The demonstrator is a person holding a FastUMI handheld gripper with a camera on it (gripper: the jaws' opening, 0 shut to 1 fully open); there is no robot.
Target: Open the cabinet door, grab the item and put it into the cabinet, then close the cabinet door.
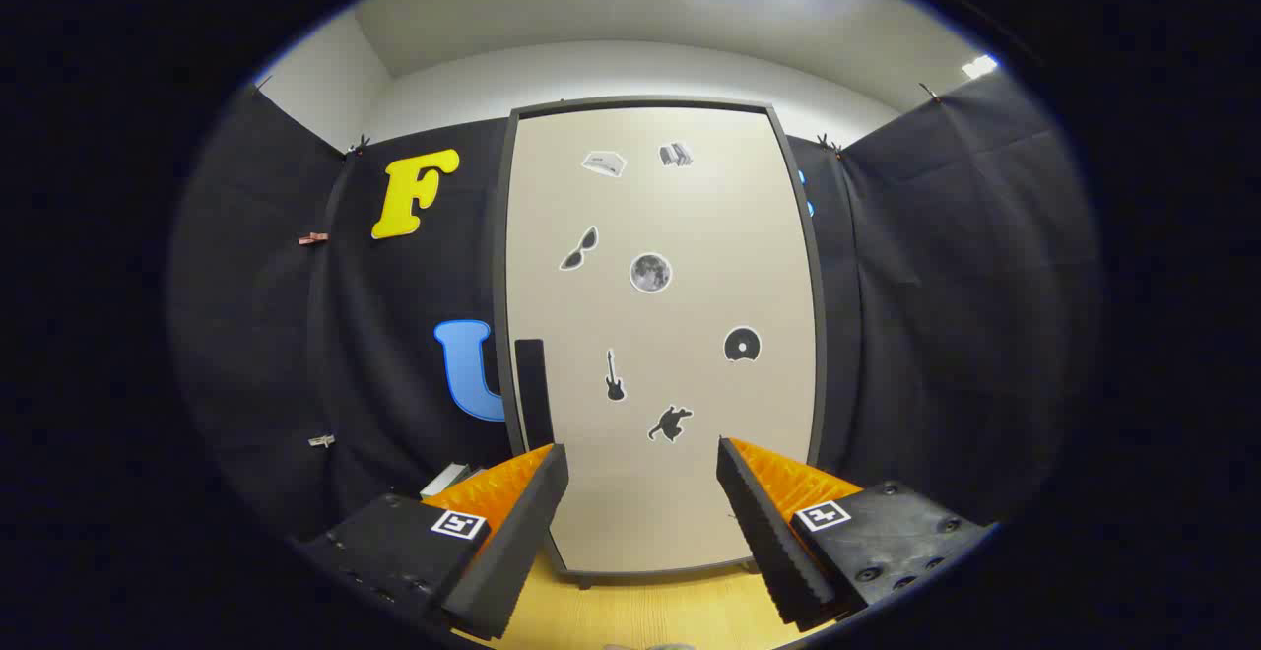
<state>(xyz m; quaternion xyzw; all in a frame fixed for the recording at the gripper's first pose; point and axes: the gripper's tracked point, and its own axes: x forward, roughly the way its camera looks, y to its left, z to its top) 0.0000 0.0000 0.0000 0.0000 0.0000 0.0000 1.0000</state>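
A tall cabinet stands just ahead of the fingers, its cream door [660,335] shut inside a dark grey frame and dotted with small stickers. A black vertical handle [533,392] sits on the door's left side, just above the left finger. My gripper [642,463] is open, pointing at the lower part of the door, with nothing between its fingers. A small white and grey item [448,479] lies low at the left of the cabinet, partly hidden behind the left finger.
The cabinet stands on a light wooden surface [640,616]. Black cloth walls [946,335] close in on both sides of the cabinet. Small clips hang on the left cloth.
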